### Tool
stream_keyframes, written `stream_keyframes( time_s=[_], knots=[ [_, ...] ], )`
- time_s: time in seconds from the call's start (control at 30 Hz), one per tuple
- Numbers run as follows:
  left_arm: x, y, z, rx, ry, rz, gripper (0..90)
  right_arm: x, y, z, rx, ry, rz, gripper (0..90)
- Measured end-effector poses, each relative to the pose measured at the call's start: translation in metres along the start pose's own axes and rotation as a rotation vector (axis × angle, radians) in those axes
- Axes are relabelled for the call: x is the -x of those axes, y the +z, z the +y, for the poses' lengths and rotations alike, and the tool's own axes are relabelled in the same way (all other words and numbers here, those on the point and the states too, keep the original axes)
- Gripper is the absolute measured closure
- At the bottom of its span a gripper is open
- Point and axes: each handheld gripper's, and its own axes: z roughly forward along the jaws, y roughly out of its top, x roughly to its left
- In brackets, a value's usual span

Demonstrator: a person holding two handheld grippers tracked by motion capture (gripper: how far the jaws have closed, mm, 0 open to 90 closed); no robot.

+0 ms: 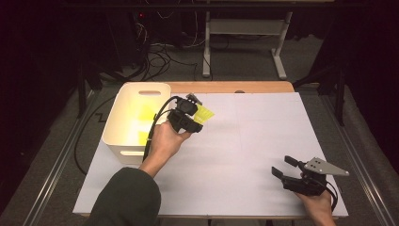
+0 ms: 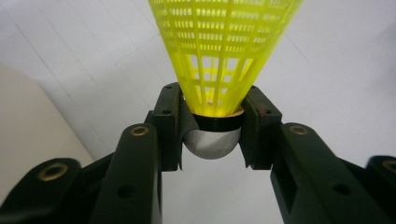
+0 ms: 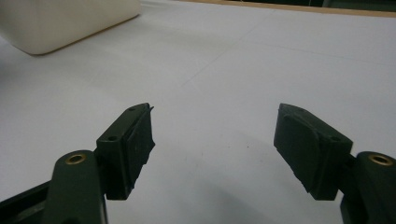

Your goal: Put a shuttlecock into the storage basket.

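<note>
At the lower right of the high view, the right gripper (image 1: 282, 165) is held low over the white table (image 1: 263, 141) with its jaws spread wide and nothing between them. Left of centre, the left gripper (image 1: 195, 117) is seen closed on a yellow shuttlecock (image 1: 205, 113), clamped at its rounded cork base with the skirt pointing away. Just beyond, at the upper left, the white bin (image 1: 123, 99) stands with yellow pieces already inside. The carrying step is judged to be in hand; next, the shuttlecock would have to be brought over the bin's rim and released.
</note>
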Motion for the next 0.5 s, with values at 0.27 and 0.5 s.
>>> stream_keyframes(
  time_s=[0.27, 0.5],
  knots=[
    [-0.003, -0.007, 0.005, 0.000, 0.000, 0.010, 64.5, 0.000, 0.001, 0.000, -0.008, 0.003, 0.002, 28.7],
    [-0.012, -0.009, 0.006, -0.006, -0.020, 0.013, 64.5, 0.000, 0.001, -0.001, -0.009, -0.001, 0.001, 28.8]
  ],
)
